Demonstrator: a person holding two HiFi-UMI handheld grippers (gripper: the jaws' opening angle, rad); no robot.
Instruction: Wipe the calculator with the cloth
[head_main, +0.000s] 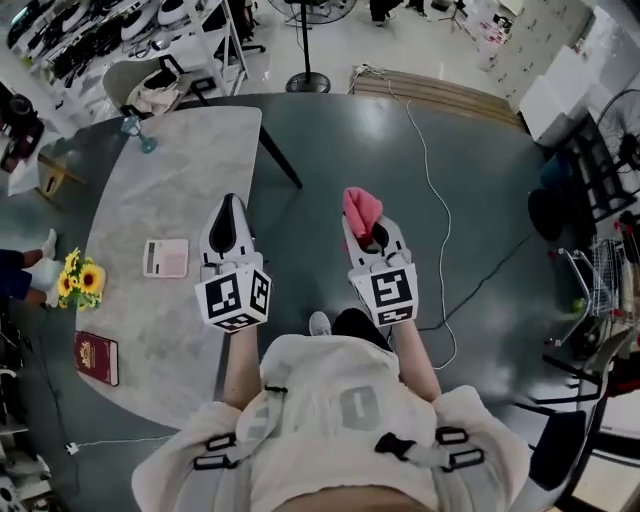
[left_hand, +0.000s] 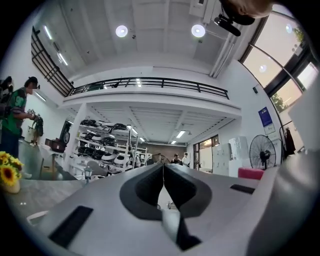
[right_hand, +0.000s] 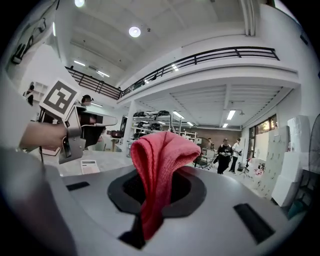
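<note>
We note the left hand-held gripper (left_hand: 163, 169) pressed together and empty, seemingly above the right edge of the table (head_main: 190, 150). The right hand-held gripper (head_main: 368, 232) pinches the red cloth (right_hand: 159, 155), right of the table. The calculator (head_main: 166, 257) lies on the table, left of both.

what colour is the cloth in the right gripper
Pinkish red cloth, clearest in the right gripper view.

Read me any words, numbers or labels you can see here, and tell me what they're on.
Nothing is legible.
Dark red booklet: gold print, too small.
Pale pink calculator: key labels too small.
Blue wall sign: blurred.
Black-and-white marker cubes: patterns only, no letters.
</note>
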